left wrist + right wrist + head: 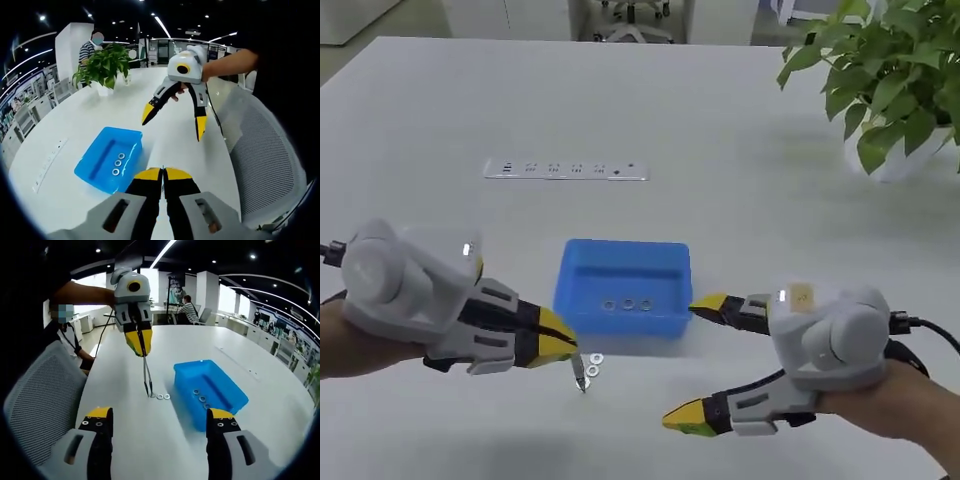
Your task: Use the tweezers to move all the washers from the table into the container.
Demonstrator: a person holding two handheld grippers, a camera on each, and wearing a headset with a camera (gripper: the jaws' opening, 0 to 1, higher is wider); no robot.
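White table (740,200), wide and matte, in a bright open-plan office with ceiling light strips; seated people show far off in both gripper views. A power strip (565,169) lies flat toward the far side, and a plant (885,80) in a white pot stands at the far right corner. A grey mesh chair (40,400) sits at the near edge.

The container (620,262) is a shallow blue rectangular tray near the middle of the table. Three washers (627,304), small silver rings, lie in a row on its floor. A short row of loose washers (160,397) lies on the table just beside the container's near left corner.

The left gripper (560,340) has its yellow-tipped jaws pressed together on thin metal tweezers (146,371), which point down with their tips at the end of the loose row. Whether the tips pinch a washer cannot be told.

The right gripper (692,362) is held to the right of the container, jaws spread wide and holding nothing.
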